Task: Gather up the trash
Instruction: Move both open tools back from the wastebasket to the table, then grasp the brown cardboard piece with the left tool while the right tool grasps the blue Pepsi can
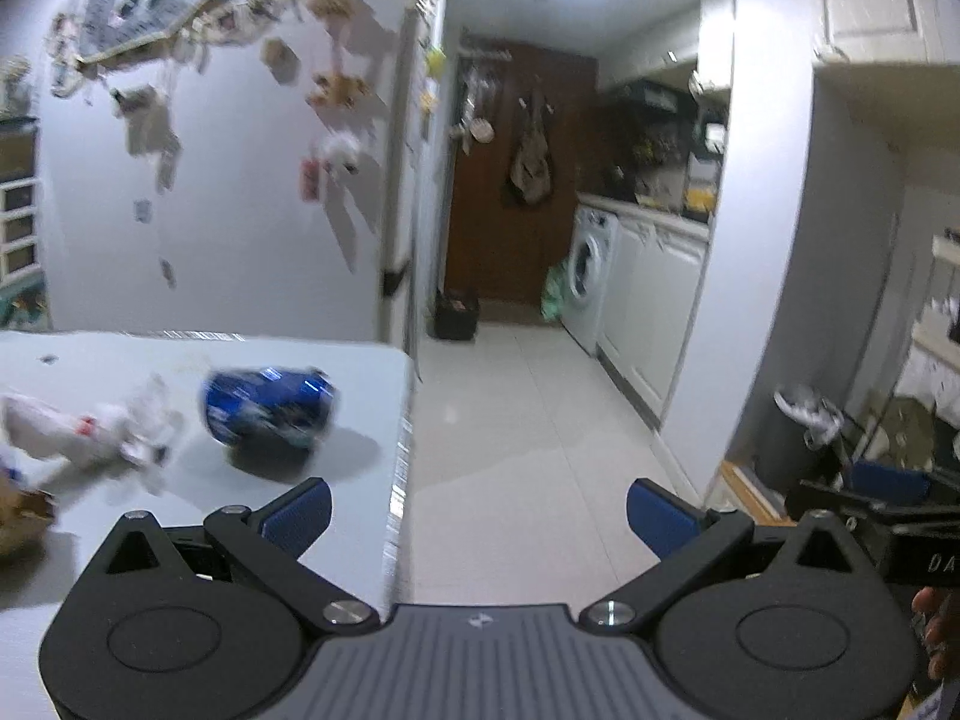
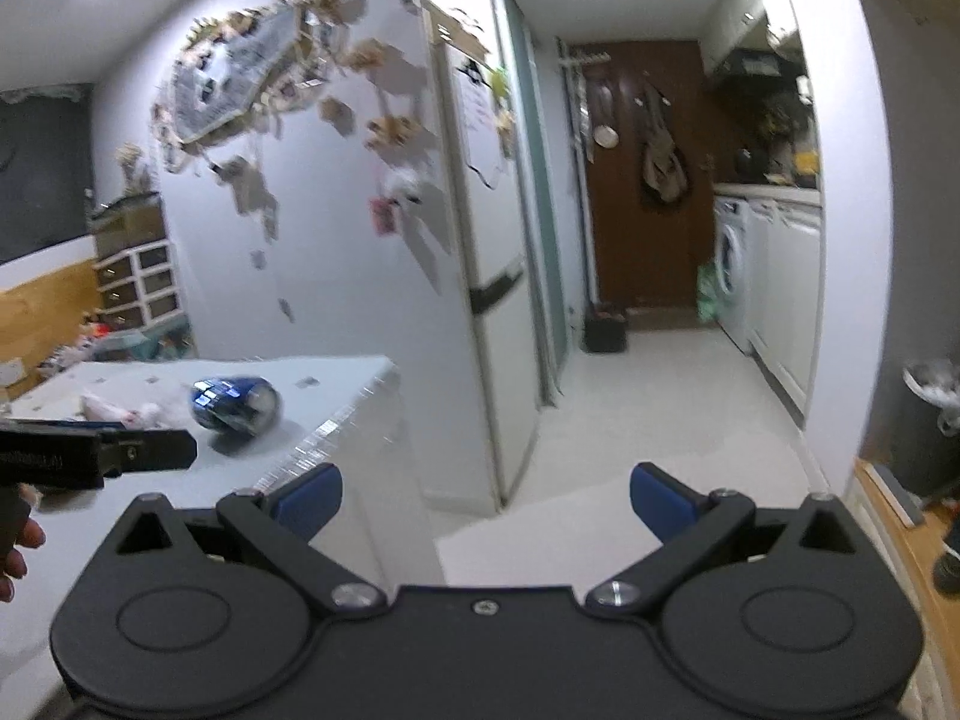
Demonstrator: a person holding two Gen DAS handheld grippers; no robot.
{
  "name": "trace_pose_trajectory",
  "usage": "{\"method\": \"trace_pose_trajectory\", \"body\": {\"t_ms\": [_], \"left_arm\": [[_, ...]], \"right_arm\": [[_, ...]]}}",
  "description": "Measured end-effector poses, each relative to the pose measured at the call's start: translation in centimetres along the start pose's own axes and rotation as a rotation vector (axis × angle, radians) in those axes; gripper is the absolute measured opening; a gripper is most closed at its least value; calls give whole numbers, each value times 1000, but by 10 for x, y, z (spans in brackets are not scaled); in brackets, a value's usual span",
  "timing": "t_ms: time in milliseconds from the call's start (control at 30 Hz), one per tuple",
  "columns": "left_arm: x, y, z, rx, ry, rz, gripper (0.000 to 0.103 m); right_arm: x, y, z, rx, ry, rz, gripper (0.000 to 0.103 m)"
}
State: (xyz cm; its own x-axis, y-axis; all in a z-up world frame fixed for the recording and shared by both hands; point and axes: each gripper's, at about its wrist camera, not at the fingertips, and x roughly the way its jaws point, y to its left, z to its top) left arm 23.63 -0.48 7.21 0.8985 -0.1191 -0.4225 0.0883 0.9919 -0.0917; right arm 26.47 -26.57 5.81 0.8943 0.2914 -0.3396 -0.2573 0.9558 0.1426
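While both grippers hang w/ fingers spread wide and nothing in them, the left gripper (image 1: 479,516) sits right over the white table (image 1: 360,372) edge, and the right gripper (image 2: 486,501) is off the table's corner over bare floor tile (image 2: 660,408). Blue crushed can (image 1: 267,405) lies on its side near that edge, crumpled white wrapper (image 1: 90,429) just beside it, both blurry. Dark bin (image 2: 930,420) w/ white liner stands far right, fridge (image 2: 480,210) past the table, hallway btwn them open.
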Motion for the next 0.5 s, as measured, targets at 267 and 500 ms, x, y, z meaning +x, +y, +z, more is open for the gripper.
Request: {"method": "trace_pose_trajectory", "body": {"t_ms": [267, 500], "left_arm": [[-39, 45, 7, -19, -71, 130, 103], [-42, 97, 1, -44, -37, 228, 103]], "right_arm": [[12, 52, 11, -34, -33, 70, 103], [29, 88, 12, -54, -41, 103, 103]]}}
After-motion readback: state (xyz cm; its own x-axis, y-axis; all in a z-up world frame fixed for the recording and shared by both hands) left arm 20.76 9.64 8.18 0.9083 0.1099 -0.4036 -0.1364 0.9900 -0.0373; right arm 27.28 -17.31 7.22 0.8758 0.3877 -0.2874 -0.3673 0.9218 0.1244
